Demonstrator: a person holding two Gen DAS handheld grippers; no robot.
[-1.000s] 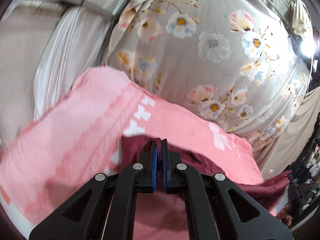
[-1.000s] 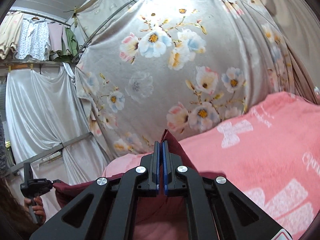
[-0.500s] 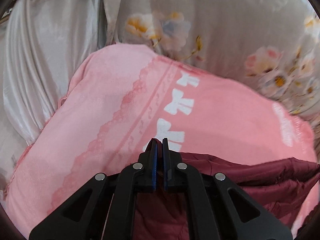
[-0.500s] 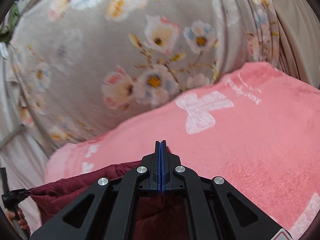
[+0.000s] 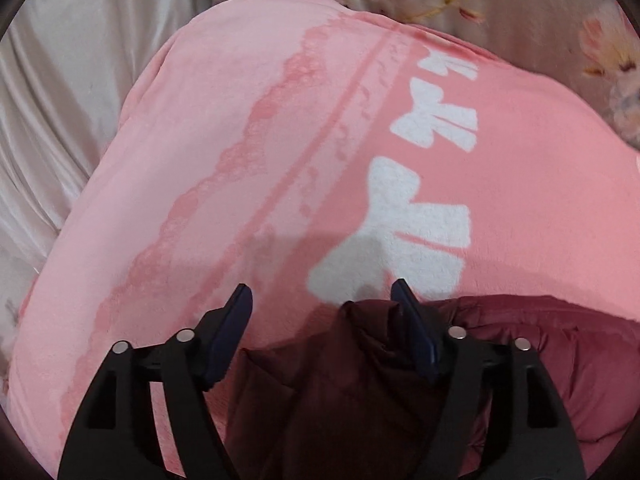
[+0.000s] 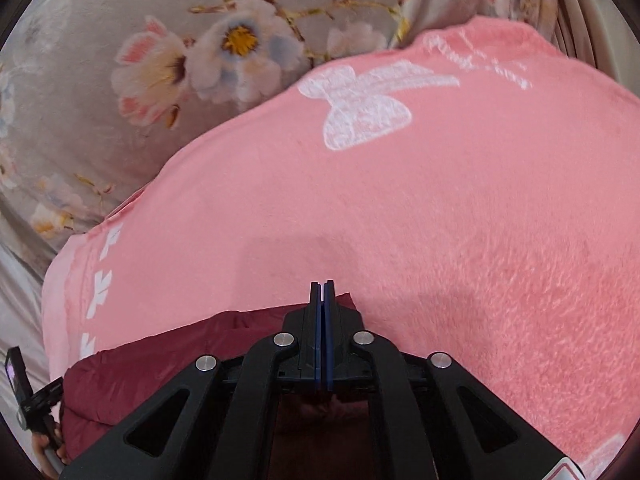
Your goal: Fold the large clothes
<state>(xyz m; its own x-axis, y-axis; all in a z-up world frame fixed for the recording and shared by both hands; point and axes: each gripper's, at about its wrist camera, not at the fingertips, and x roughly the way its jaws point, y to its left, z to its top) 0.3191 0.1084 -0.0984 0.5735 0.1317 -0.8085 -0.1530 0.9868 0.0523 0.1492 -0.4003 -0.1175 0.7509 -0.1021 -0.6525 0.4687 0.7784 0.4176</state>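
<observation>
Lying bunched at the near edge of the left wrist view, the dark red jacket (image 5: 360, 380) sits on a pink blanket (image 5: 280, 160). The left gripper (image 5: 322, 300) has its jaws spread wide apart, and a raised fold of the jacket stands between them, against the inner face of the right-hand finger (image 5: 412, 328); the other finger is clear of the cloth. In the right wrist view, the right gripper (image 6: 322, 292) has its blue pads pressed together, pinching a corner of the jacket (image 6: 160, 360), which stretches away to the left along the blanket's (image 6: 440, 220) near edge. Farther out, white bow prints (image 5: 400, 240) mark the blanket. Behind it hangs a grey flowered curtain (image 6: 140, 60), and beside that in the left wrist view, a pale satin drape (image 5: 60, 100).
</observation>
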